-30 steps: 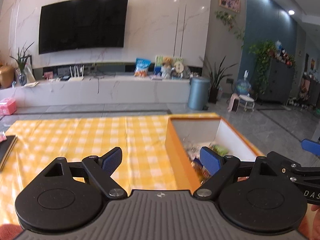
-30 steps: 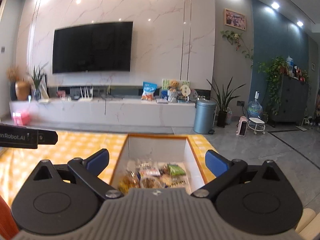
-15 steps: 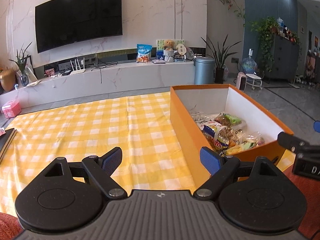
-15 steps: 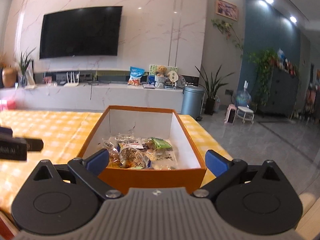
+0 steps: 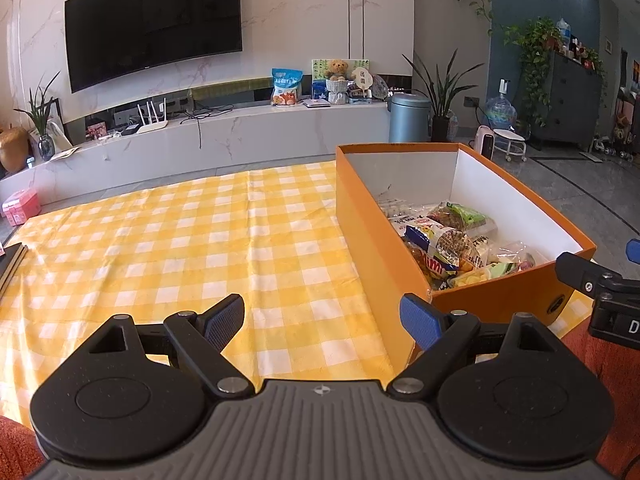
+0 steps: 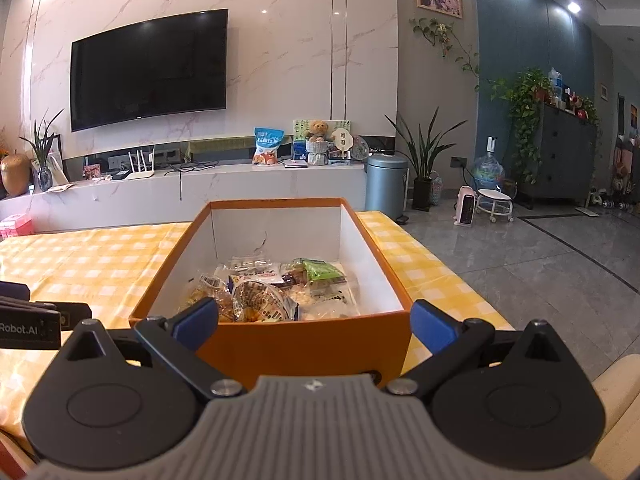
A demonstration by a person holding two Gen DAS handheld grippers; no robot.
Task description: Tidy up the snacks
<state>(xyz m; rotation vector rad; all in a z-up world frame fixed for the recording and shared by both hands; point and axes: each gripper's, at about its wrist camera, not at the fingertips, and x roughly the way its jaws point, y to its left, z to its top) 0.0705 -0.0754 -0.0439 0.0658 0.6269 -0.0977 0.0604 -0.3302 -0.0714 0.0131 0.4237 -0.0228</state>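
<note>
Both tongs, left (image 5: 322, 320) & right (image 6: 314, 320), gape wide, empty, near rectangular orange cardboard box (image 6: 304, 344) w/ crinkly snack packets (image 6: 260, 300).

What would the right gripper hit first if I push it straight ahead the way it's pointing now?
Most likely the near orange wall of the snack box. The right gripper is open and aimed squarely at that wall, with its fingers spread about as wide as the box. The gap between them is hard to judge here.

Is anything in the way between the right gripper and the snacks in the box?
Yes: the box's near wall stands between the open right gripper and the snacks. The box has no lid, so going over the wall looks free.
</note>
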